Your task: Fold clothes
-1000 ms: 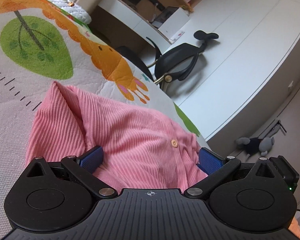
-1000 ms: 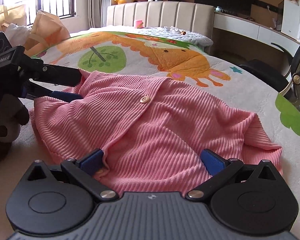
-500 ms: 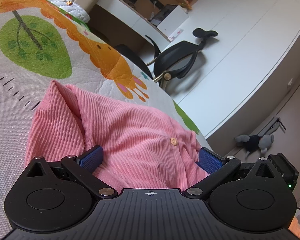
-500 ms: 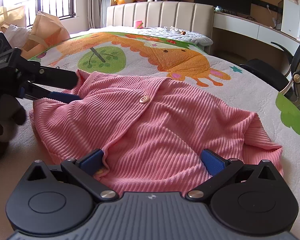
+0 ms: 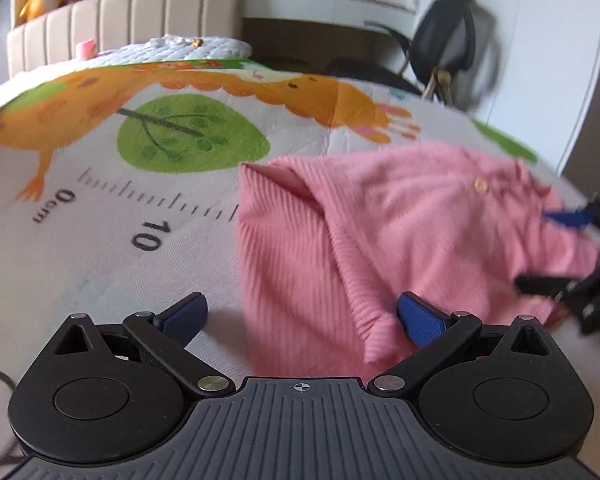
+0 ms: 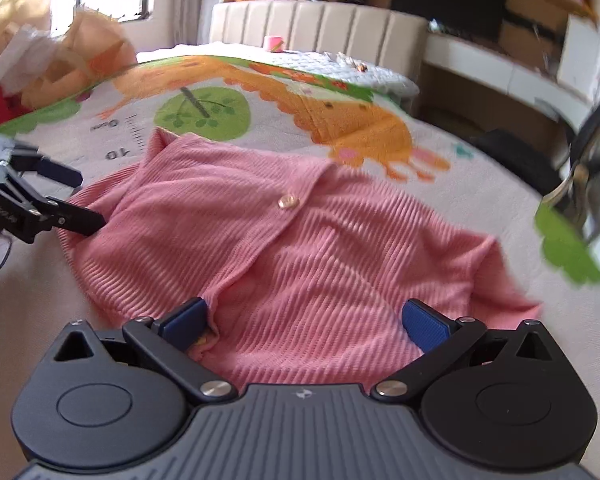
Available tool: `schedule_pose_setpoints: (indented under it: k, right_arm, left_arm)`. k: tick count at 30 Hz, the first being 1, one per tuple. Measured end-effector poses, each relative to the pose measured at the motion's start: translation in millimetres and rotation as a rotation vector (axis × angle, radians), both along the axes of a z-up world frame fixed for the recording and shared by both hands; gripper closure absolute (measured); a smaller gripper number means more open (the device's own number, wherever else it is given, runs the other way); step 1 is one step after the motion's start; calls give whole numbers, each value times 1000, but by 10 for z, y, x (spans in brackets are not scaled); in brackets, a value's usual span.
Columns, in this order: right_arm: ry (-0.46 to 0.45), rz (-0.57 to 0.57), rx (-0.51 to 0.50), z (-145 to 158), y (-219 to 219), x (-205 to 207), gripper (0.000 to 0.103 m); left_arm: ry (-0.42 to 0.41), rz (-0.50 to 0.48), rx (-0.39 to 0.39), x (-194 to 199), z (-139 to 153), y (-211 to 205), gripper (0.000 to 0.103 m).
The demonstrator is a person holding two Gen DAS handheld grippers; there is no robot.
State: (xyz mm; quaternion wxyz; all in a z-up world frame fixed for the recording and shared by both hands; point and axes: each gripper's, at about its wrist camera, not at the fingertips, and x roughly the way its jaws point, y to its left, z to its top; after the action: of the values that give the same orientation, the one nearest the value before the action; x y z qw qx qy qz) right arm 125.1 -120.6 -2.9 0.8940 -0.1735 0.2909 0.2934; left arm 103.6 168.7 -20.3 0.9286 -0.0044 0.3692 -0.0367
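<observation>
A pink ribbed cardigan (image 5: 400, 232) with a gold button lies folded into a compact shape on the cartoon-print bed cover (image 5: 140, 208). It also shows in the right wrist view (image 6: 300, 248). My left gripper (image 5: 300, 320) is open at the garment's near left edge, one blue pad on the bare cover, the other beside the fold. My right gripper (image 6: 306, 320) is open with the cardigan's near edge lying between its blue pads. The left gripper's fingers (image 6: 56, 216) show at the garment's left side in the right wrist view. The right gripper's fingers (image 5: 572, 280) show at its right side in the left wrist view.
A padded headboard (image 6: 320, 24) with plush toys on a shelf stands at the far end. A pile of clothes and bags (image 6: 40, 60) sits at the left. A black office chair (image 5: 448, 48) and a white desk (image 6: 500, 72) stand to the right of the bed.
My left gripper has swung round and pulled back from the cardigan, so it now faces the headboard with bare cover under its left pad. Both views are blurred with motion. The right gripper has tilted slightly.
</observation>
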Motion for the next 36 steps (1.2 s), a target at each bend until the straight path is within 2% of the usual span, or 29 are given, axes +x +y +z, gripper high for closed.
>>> schedule_pose_setpoints:
  k: [3,5,6,8,10,12,13,14,15,16,17,18,19,23,26,27,28,29,30,32,34,35,36]
  right_arm:
    - [-101,36,13,272,-4,-115,0]
    - [-115,54,35,336,68,-87,0]
    - [-113,66,39,336,122,-60,0]
    - [-61,91,-19,155,300,45,0]
    - [-11,92,-92,-79,427,104,0]
    - [-33,87,-62,-130,406,77,0]
    - [-42,87,-68,-91,406,53,0]
    - [-82,89,-49,-12,383,-14,0]
    - [-119,111,-33,68,380,-97,0]
    - [-156,133,-19,147,379,-181,0]
    - [-184,156,-20,207,416,-267,0]
    - [-204,185,-22,248,467,-354,0]
    - [-212,223,-29,264,550,-441,0]
    - [-229,364,-72,137,1019,-685,0]
    - [-352,398,-171,-100,1379,-777,2]
    - [-396,396,-210,-190,1491,-777,10]
    - [-396,380,-224,-233,1533,-715,25]
    - [-397,363,-238,-276,1576,-654,36]
    - [-392,345,-248,-312,1613,-589,67]
    - [-267,310,-153,-197,1499,-421,74]
    - [-281,297,-142,-135,1438,-421,83]
    - [-299,306,-150,-125,1431,-455,83]
    - [-310,312,-152,-126,1430,-486,84]
  left_arm:
    - [28,-19,28,-65,14,88,0]
    - [29,-4,-46,-62,68,197,0]
    - [29,9,-108,-39,98,248,0]
    - [25,34,-241,40,151,324,0]
    - [6,36,-273,144,162,278,0]
    - [-6,52,-270,227,125,225,2]
    - [-2,58,-286,264,86,212,8]
    - [2,65,-301,301,47,200,19]
    - [-3,69,-308,323,27,187,25]
    - [-14,72,-310,333,20,174,41]
    - [-13,75,-334,346,16,182,50]
    - [-2,78,-376,361,14,205,66]
    - [9,82,-426,372,24,241,75]
    - [20,83,-607,353,166,389,79]
    - [36,72,-705,337,238,459,79]
    - [40,73,-724,335,253,465,80]
    - [44,74,-743,333,267,470,82]
    - [41,76,-749,328,291,472,81]
    - [23,82,-749,310,334,484,74]
    - [-31,99,-759,253,432,538,61]
    - [-84,139,-756,215,497,606,12]
    - [-111,161,-750,200,525,640,8]
    - [-114,180,-740,214,527,660,8]
